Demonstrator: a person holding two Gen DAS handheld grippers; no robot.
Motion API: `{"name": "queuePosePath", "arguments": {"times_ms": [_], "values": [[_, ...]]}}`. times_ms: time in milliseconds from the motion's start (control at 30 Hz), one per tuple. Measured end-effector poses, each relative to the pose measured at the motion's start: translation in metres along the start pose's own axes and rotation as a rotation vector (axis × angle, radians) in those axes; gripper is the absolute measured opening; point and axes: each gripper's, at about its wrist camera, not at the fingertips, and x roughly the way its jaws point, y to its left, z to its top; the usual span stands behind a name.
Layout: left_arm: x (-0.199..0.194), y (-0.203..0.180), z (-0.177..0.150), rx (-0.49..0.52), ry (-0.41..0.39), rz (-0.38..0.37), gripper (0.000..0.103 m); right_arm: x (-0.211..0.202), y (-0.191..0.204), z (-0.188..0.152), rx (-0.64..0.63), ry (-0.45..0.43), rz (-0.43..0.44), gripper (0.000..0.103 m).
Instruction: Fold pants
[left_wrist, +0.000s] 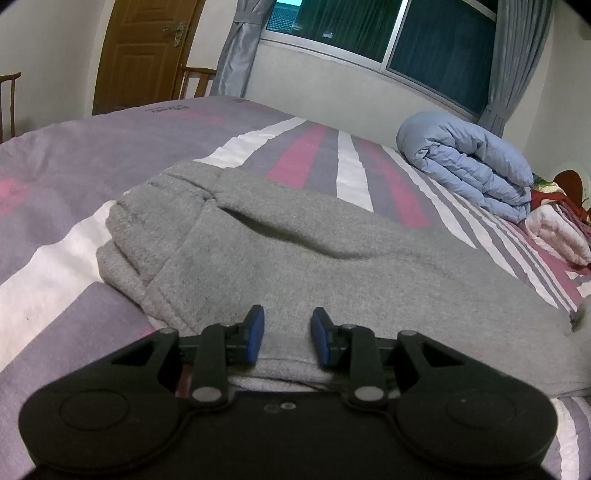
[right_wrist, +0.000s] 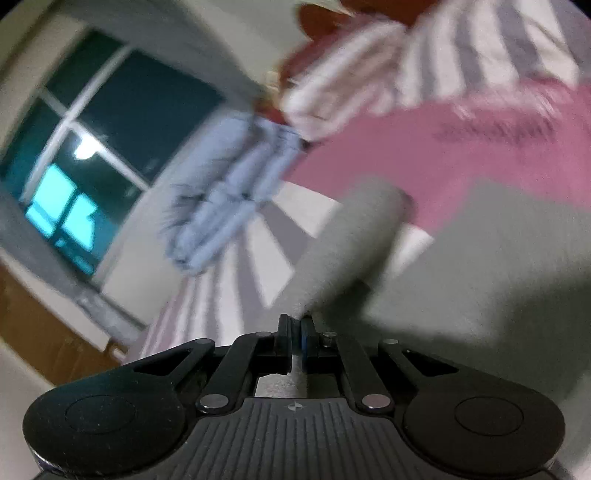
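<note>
Grey sweatpants (left_wrist: 303, 258) lie across the striped bed, waistband at the left, folded lengthwise. My left gripper (left_wrist: 287, 334) is open, its blue pads (left_wrist: 255, 332) over the near edge of the pants; cloth lies between them but is not pinched. In the blurred, tilted right wrist view, my right gripper (right_wrist: 295, 325) is shut on a grey leg end of the pants (right_wrist: 351, 236), which rises from the fingers. More grey cloth (right_wrist: 498, 280) fills the right side.
The bed has a purple, pink and white striped cover (left_wrist: 321, 147). A rolled light-blue duvet (left_wrist: 469, 162) and a red-and-pink blanket (left_wrist: 561, 218) lie at the far right. A window (left_wrist: 424, 44), curtains and a wooden door (left_wrist: 144, 51) stand behind the bed.
</note>
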Motion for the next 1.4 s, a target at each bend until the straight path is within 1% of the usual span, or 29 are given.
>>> {"name": "queuePosePath", "arguments": {"times_ms": [67, 133, 167, 200, 233, 267, 300, 333, 367, 400, 433, 467, 500, 533, 567, 667, 700, 767, 867, 933, 1000, 1067, 1100, 1133, 1200, 1233, 1300, 1333, 1400], "values": [[0.0, 0.001, 0.0, -0.002, 0.0, -0.003, 0.02, -0.02, 0.012, 0.0, -0.029, -0.043, -0.005, 0.004], [0.0, 0.001, 0.0, -0.001, 0.0, -0.006, 0.02, -0.04, 0.026, -0.001, -0.1, -0.101, -0.013, 0.004], [0.0, 0.001, 0.0, -0.001, 0.0, -0.008, 0.02, -0.049, 0.035, -0.003, -0.158, -0.131, -0.028, 0.004], [0.001, 0.002, 0.0, -0.001, 0.0, -0.01, 0.02, -0.053, 0.043, -0.007, -0.218, -0.145, -0.062, 0.004], [0.001, 0.003, 0.0, -0.002, 0.001, -0.012, 0.02, -0.053, 0.05, -0.013, -0.285, -0.149, -0.118, 0.004], [0.001, 0.003, 0.0, -0.005, 0.001, -0.013, 0.02, -0.047, 0.055, -0.02, -0.351, -0.133, -0.171, 0.004], [0.001, 0.003, 0.0, -0.006, 0.001, -0.013, 0.02, -0.031, 0.056, -0.025, -0.399, -0.068, -0.239, 0.004], [0.001, 0.003, 0.001, -0.006, 0.001, -0.013, 0.02, -0.01, 0.049, -0.027, -0.38, 0.063, -0.298, 0.007], [0.001, 0.003, 0.001, -0.005, 0.001, -0.013, 0.02, 0.0, 0.031, -0.027, -0.26, 0.149, -0.298, 0.009], [0.001, 0.003, 0.001, -0.005, 0.001, -0.014, 0.02, -0.008, 0.017, -0.024, -0.153, 0.108, -0.25, 0.009], [0.001, 0.004, 0.001, -0.006, 0.001, -0.016, 0.02, -0.02, 0.008, -0.021, -0.092, 0.061, -0.205, 0.011], [0.001, 0.004, 0.001, -0.008, 0.001, -0.018, 0.02, -0.032, 0.0, -0.021, -0.024, 0.02, -0.175, 0.015], [0.001, 0.004, 0.001, -0.009, 0.0, -0.02, 0.02, -0.041, -0.006, -0.021, 0.016, -0.006, -0.158, 0.036], [0.001, 0.004, 0.001, -0.01, -0.001, -0.02, 0.02, -0.052, -0.011, -0.024, 0.039, -0.044, -0.148, 0.054], [0.001, 0.004, 0.001, -0.009, 0.0, -0.019, 0.02, -0.062, -0.015, -0.028, 0.049, -0.077, -0.14, 0.057], [0.001, 0.005, 0.001, -0.006, 0.0, -0.018, 0.02, -0.08, -0.033, -0.033, 0.098, -0.118, -0.134, 0.057], [0.001, 0.005, 0.001, -0.007, 0.0, -0.019, 0.02, -0.077, -0.037, -0.032, 0.132, -0.108, -0.13, 0.057], [0.001, 0.006, 0.001, -0.008, 0.0, -0.017, 0.02, -0.074, -0.058, -0.032, 0.277, -0.088, -0.113, 0.057], [0.001, 0.004, 0.0, 0.001, -0.001, -0.012, 0.02, -0.065, -0.086, -0.028, 0.467, -0.115, -0.069, 0.057], [0.0, 0.003, 0.0, 0.006, -0.001, -0.008, 0.02, -0.053, -0.108, -0.027, 0.62, -0.092, -0.044, 0.057], [0.001, 0.003, 0.0, 0.011, -0.001, -0.004, 0.02, -0.041, -0.125, -0.013, 0.716, -0.104, 0.002, 0.057], [0.001, 0.001, 0.0, 0.018, -0.001, 0.003, 0.02, -0.029, -0.134, -0.005, 0.764, -0.048, -0.002, 0.057], [0.002, 0.0, 0.001, 0.021, -0.001, 0.006, 0.021, -0.025, -0.133, 0.002, 0.752, -0.025, -0.013, 0.057], [0.002, -0.001, 0.001, 0.024, -0.002, 0.009, 0.021, -0.022, -0.129, 0.011, 0.695, -0.01, -0.04, 0.049], [0.003, -0.002, 0.001, 0.03, -0.002, 0.013, 0.021, -0.022, -0.119, 0.031, 0.543, -0.015, -0.077, 0.014], [0.003, -0.002, 0.001, 0.032, -0.002, 0.014, 0.021, -0.027, -0.111, 0.039, 0.488, -0.039, -0.084, 0.014], [0.002, -0.002, 0.001, 0.034, -0.002, 0.013, 0.021, -0.045, -0.093, 0.06, 0.371, -0.132, -0.102, 0.013], [0.002, -0.002, 0.001, 0.033, -0.002, 0.014, 0.021, -0.055, -0.079, 0.069, 0.298, -0.169, -0.13, 0.013], [0.002, -0.003, 0.001, 0.037, -0.001, 0.015, 0.021, -0.06, -0.05, 0.078, 0.12, -0.196, -0.171, 0.013]]}}
